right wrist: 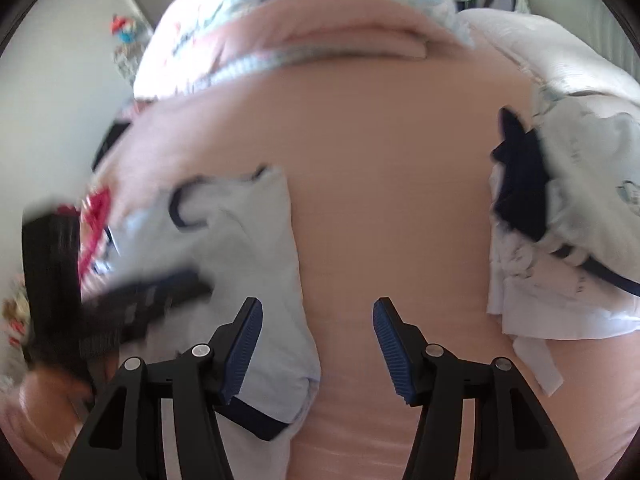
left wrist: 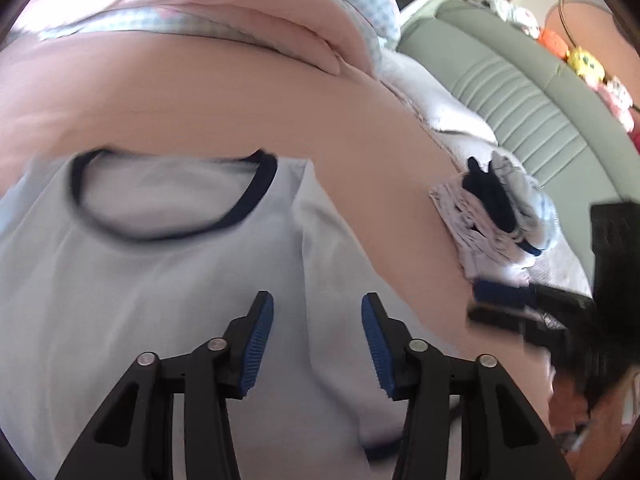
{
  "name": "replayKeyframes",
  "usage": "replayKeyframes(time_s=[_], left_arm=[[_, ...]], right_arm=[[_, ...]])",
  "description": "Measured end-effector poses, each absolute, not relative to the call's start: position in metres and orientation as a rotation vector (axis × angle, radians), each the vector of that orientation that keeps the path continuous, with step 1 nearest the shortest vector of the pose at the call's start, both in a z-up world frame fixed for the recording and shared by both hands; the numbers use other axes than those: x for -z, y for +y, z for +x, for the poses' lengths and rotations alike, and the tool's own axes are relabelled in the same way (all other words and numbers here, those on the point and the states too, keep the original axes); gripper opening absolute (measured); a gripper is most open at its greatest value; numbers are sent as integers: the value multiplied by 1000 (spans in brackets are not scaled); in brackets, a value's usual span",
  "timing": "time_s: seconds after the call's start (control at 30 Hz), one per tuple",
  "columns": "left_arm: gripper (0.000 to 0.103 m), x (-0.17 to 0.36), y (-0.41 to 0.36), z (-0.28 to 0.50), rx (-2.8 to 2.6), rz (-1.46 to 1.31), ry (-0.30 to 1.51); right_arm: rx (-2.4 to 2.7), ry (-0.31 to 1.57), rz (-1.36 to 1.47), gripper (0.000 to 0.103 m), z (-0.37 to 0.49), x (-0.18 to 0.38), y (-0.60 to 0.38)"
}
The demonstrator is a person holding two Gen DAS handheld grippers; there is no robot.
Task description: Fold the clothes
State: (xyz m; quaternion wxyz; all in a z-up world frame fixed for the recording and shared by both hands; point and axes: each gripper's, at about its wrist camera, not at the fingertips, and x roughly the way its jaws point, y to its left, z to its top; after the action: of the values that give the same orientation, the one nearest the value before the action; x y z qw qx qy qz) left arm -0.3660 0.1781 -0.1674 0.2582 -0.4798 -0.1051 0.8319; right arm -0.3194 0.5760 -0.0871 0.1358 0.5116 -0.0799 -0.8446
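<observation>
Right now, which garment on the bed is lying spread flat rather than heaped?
The pale blue shirt with the navy collar lies flat under the open left gripper; the other clothes sit in a crumpled pile.

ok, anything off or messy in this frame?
Only the heap of clothes to the right on the pink bedsheet: crumpled and unfolded. The light blue shirt lies flat, and both tools are open, holding nothing.

Light blue shirt (left wrist: 160,280) collar smeared, lower hem cut off; left gripper (right wrist: 152,296) motion-blurred; clothes pile (right wrist: 568,240) cropped at edge.
</observation>
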Motion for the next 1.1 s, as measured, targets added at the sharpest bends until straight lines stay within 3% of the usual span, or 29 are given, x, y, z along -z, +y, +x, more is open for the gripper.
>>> replayKeyframes(time_s=[0.03,0.07,0.1,0.4,0.53,0.67,0.93,1.03,1.1], left_arm=[[22,168,183,-374,-2239,-1296,-263],[6,168,188,-382,-2223,-1290,-241],[4,169,192,-389,-2207,-1285,-219],[4,182,250,-442,-2152,-1280,49],[5,173,230,-449,-2134,-1308,-97],[7,141,182,-431,-2240,-1161,-322],[7,157,180,-373,-2222,-1278,-99],[7,162,178,-351,-2214,-1316,-23],[7,144,157,-338,-2254,-1250,-142]], right_arm=[[2424,-212,1496,57,-322,90,569],[2408,-191,1509,57,-324,95,564],[2399,-171,1525,57,-325,102,562],[2422,-96,1605,57,-340,140,557],[2403,-89,1631,57,-342,140,560],[2383,-83,1657,57,-345,140,564],[2388,-41,1644,58,-331,122,563],[2396,65,1633,58,-330,131,548],[2415,56,1654,58,-333,137,549]])
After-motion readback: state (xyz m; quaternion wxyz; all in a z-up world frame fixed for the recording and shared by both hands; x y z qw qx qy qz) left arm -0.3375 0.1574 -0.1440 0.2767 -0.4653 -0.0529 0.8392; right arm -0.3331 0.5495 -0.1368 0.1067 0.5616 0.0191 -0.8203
